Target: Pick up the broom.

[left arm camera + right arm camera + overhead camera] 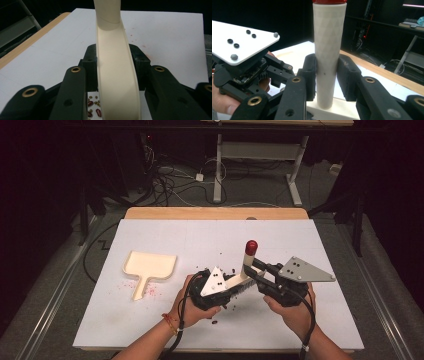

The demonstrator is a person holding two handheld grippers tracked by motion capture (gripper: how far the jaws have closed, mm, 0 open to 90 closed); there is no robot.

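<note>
Brush [246, 270], cream body with red-capped upright handle, sits right of the dustpan [149, 268], held by both tools. Right gripper [327, 72] clamps the handle; left gripper [117, 67] is closed on the brush's long cream back. Sweeping looks barely begun: beans [225, 307] lie loose around the brush, dustpan looks empty. The left gripper view shows red beans [93, 110] beneath the jaws.

Dark room, cables [170, 182] on grey floor [260, 192]
</note>
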